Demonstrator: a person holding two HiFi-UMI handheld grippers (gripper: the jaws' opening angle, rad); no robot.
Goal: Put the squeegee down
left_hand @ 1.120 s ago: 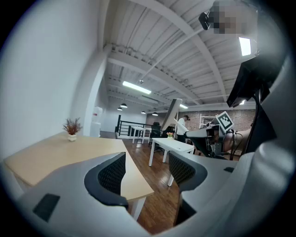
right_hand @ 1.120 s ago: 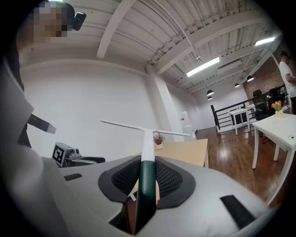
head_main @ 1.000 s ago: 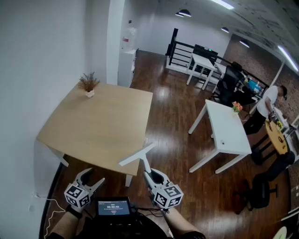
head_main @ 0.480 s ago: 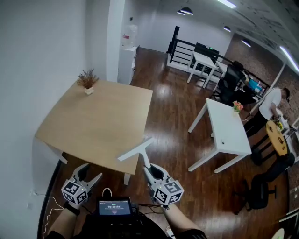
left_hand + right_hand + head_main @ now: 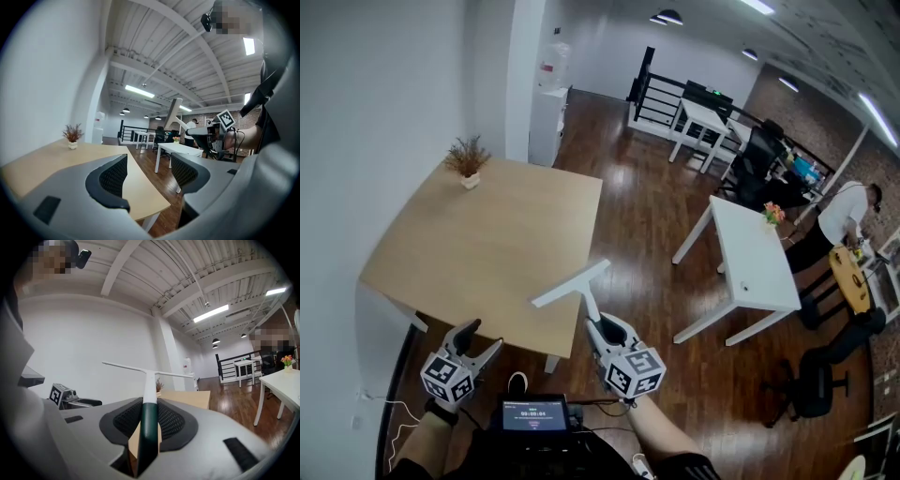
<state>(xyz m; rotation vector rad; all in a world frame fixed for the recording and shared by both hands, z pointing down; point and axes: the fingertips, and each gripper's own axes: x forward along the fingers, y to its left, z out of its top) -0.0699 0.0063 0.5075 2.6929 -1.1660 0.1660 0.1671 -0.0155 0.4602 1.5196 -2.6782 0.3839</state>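
Gripping the squeegee [image 5: 571,284] by its dark handle, our right gripper [image 5: 600,330] carries the blade over the wooden table's [image 5: 487,244] near edge, ready for lowering; our left gripper [image 5: 478,341] hangs wide apart, empty.

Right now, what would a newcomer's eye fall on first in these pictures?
First, the white T-shaped squeegee with a dark green handle, clamped in the right gripper near the front edge of the square light wooden table. Then the left gripper, open and empty, and a small potted plant at the table's far corner.
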